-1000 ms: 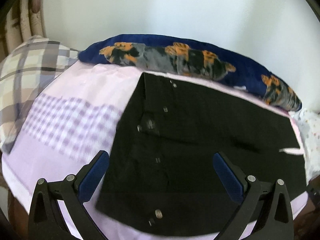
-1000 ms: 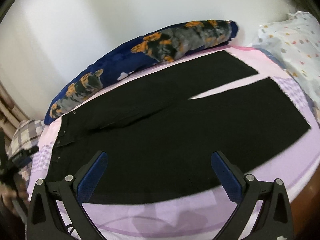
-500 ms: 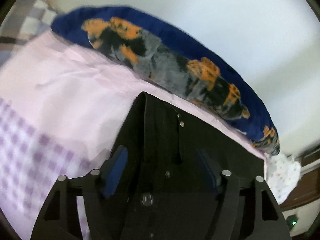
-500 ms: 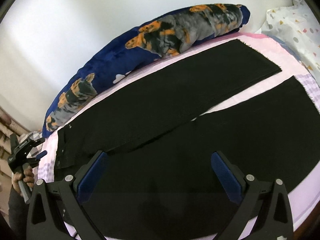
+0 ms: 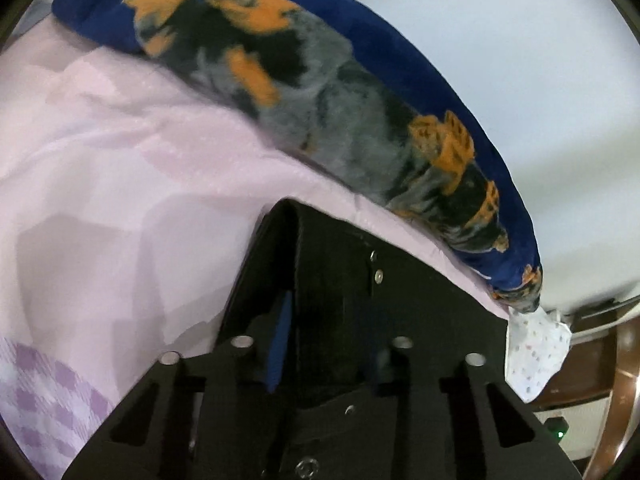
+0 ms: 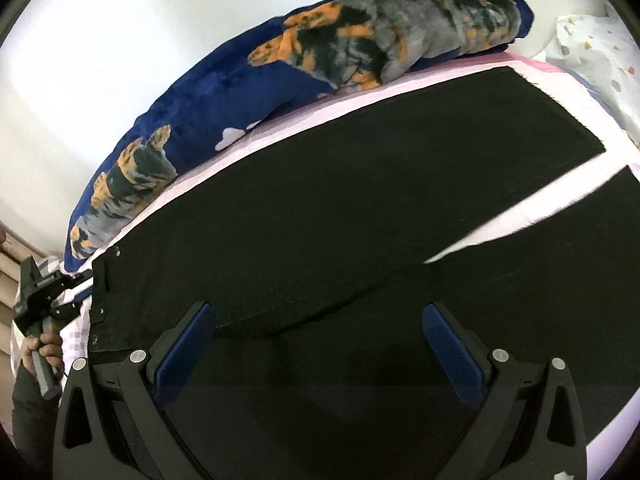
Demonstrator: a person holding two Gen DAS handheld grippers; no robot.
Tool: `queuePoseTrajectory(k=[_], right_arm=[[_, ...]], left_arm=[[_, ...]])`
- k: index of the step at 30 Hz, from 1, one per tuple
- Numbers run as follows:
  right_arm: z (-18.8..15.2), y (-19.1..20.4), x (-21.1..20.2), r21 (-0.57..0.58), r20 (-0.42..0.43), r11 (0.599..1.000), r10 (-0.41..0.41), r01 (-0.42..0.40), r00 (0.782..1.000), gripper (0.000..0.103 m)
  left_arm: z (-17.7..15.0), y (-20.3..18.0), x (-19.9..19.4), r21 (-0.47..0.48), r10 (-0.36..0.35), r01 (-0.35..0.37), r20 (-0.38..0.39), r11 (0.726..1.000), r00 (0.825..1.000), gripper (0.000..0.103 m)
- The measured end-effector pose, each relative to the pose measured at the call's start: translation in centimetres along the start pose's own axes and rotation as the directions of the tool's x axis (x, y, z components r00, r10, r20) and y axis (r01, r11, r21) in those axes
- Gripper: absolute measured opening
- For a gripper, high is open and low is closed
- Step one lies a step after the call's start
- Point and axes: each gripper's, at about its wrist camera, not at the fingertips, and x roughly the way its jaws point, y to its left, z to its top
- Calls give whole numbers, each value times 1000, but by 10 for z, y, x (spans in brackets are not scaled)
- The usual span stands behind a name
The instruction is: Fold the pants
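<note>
Black pants lie spread flat on a pink bed sheet, waistband at the left, both legs running right with a narrow gap between them. My left gripper has closed on the far corner of the waistband; black fabric fills the space between its blue pads. It also shows at the left in the right wrist view, held in a hand. My right gripper is open, low over the near leg around the crotch, with black fabric beneath both fingers.
A long navy pillow with orange and grey dogs lies along the wall behind the pants. A white dotted pillow sits at the right end. A purple checked patch of sheet is at the left.
My left gripper moved forward to the waistband's far corner and its fingers closed onto the fabric. My right gripper moved lower and closer over the near leg, staying open.
</note>
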Motion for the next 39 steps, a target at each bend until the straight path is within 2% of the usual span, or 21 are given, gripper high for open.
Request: queuePoseTrajectory(k=[3,7,13,15,16,18,22,24,28,35,39], right_arm=[[1,7,7,-23,-5,1000,-8,8,1000,103],[3,15,15,-62,-1,998,-10,10,1000,103],[9,17,29,-67,-15,998,-9,8,1000,103],[12,17,31,-70,-13,998,-4,3,1000,103],[13,17,32,-78,-15,997,-3,2,1000,103],[18,19,33,-110,-17,994,-4,2,1000,103],[34,23,35,-223,-44,974,26,-36,999,103],[49,27,37,-304,-76,950,51,-72,996,103],[87,38,40,-473,-132,867,107,-158,985,103],[147,80,69,-697,-248,659,149,-283,957,103],[165,104,96,-756,-348,546,133,-361,928,90]], left_arm=[[6,-5,8,20,0,0,-12,1000,1000,30],[13,-3,14,-1,-43,43,-2,999,999,31],[35,5,35,-84,-96,96,9,992,995,31],[35,5,36,-83,-100,101,23,991,995,31],[33,6,35,-74,-98,100,31,992,995,24],[30,3,33,-43,-47,49,46,998,998,11],[23,-7,12,-28,-92,96,111,995,990,9],[18,-19,-1,2,-127,129,148,992,981,8],[3,-47,-30,101,-178,161,196,982,964,7],[-24,-61,-62,162,-240,203,261,966,935,7],[-36,-63,-75,172,-279,238,279,956,919,7]])
